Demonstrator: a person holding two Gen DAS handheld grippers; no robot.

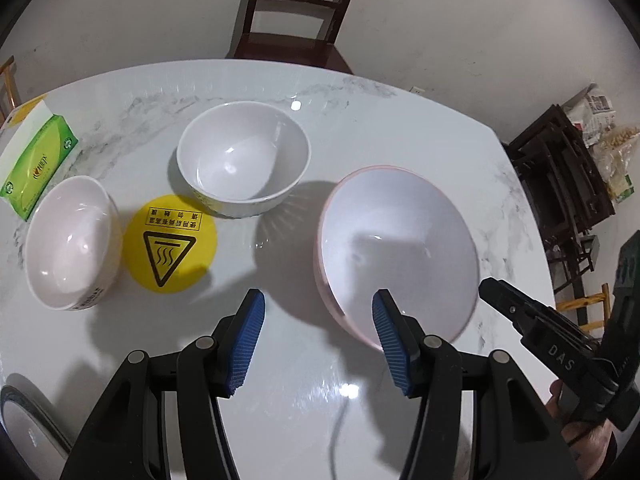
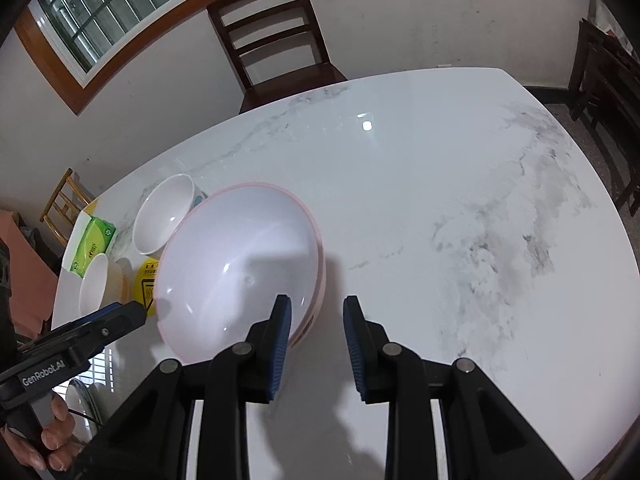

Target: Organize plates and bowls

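left gripper point(image 1: 318, 342): your jaws stand apart, nothing clamped; right pad overlaps the near rim of the pink bowl point(image 1: 400, 252), contact unclear.
right gripper point(image 2: 318, 346): jaws apart with a narrower gap, nothing between them; left pad sits at the pink bowl's near-right rim, grip cannot be told.
pink bowl: upright on the marble table point(image 1: 304, 400), between your two tools, looks stacked on another pink one.
white bowl point(image 1: 244, 160): farther back, centre, apart from the pink one.
second white bowl point(image 1: 72, 242): far left, near the green tissue pack point(image 1: 38, 170).
yellow warning disc point(image 1: 172, 244): flat between the two white bowls.
plate edge point(image 1: 28, 424): bottom left corner, mostly cut off.
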